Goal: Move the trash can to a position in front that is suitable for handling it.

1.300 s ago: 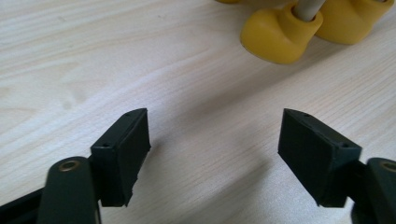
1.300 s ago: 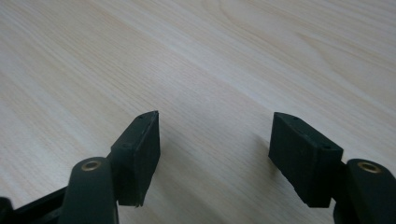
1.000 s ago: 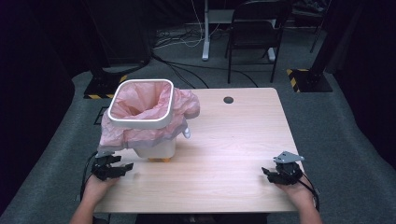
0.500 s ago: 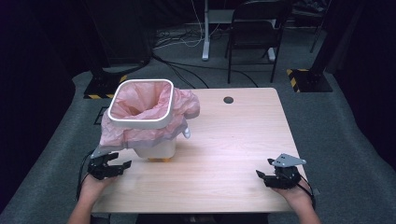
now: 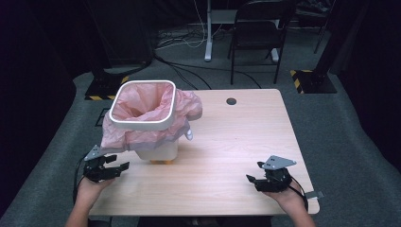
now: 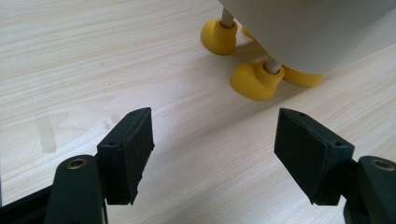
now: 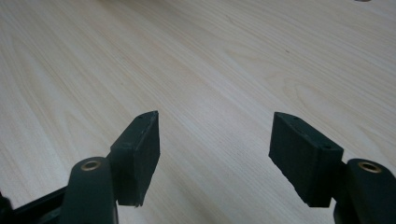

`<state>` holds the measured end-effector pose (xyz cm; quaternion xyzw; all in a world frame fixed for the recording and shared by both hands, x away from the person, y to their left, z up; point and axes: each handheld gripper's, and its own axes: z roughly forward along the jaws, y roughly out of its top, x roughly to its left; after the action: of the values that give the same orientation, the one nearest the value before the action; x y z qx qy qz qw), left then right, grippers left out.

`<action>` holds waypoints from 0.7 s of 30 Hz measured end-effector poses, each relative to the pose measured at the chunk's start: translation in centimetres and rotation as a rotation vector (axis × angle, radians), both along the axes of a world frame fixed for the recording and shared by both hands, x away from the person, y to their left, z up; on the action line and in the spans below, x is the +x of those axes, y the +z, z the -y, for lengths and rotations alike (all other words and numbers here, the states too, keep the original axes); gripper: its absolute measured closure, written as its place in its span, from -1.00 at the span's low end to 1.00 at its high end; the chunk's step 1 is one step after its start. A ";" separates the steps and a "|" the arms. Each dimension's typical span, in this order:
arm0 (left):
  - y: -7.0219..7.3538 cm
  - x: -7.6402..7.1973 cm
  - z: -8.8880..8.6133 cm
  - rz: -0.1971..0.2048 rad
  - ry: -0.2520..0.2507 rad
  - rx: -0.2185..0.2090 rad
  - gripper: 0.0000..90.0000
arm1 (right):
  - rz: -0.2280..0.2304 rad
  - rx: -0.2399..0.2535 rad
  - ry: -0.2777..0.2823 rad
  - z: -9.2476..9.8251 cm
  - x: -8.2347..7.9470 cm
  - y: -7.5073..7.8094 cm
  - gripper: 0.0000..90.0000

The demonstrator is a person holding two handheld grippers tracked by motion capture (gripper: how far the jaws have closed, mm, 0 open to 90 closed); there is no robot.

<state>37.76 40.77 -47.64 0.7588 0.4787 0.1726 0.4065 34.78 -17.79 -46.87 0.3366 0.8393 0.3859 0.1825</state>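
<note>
Standing on yellow feet at the table's (image 5: pixel 236 142) left, the white bin (image 5: pixel 158 150) already wears its pink bag (image 5: pixel 142 101) under a rim ring, untouched, with the left gripper (image 5: pixel 119 166) near its base and the right gripper (image 5: pixel 251 180) well apart, both spread wide and empty.

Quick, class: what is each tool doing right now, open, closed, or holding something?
Left tool: open, holding nothing, near the bin's yellow feet.
Right tool: open, holding nothing, over bare table.

A black chair (image 5: pixel 257 33) stands beyond the table (image 5: pixel 227 142) — cables (image 5: pixel 189 40), seemingly, beside it.
</note>
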 end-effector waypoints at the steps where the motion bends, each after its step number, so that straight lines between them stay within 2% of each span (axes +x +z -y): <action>1: 0.1 0.0 -0.1 0.001 0.001 -0.008 -0.38 | -0.001 -0.012 0.009 -0.2 0.2 0.0 -0.29; 5: 0.8 0.1 -0.1 0.018 -0.020 -0.028 -0.38 | -0.019 -0.032 0.025 -0.8 0.6 0.0 -0.29; 9: 1.9 -0.1 0.0 0.070 -0.062 -0.043 -0.38 | -0.009 -0.046 0.033 -1.6 0.9 0.5 -0.28; 12: 2.7 -0.2 0.1 0.095 -0.062 -0.062 -0.37 | 0.001 -0.052 0.030 -2.1 1.1 1.2 -0.27; 18: 3.6 -0.1 0.3 0.113 -0.062 -0.085 -0.28 | 0.012 -0.013 0.023 -2.8 1.6 2.9 -0.26; 21: 4.1 0.2 0.3 0.116 -0.051 -0.100 -0.27 | 0.024 -0.011 0.034 -3.2 1.8 3.7 -0.26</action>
<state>37.93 40.45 -43.55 0.7381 0.4429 0.1820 0.4753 36.61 -14.57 -43.22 0.3167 0.8448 0.3881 0.1879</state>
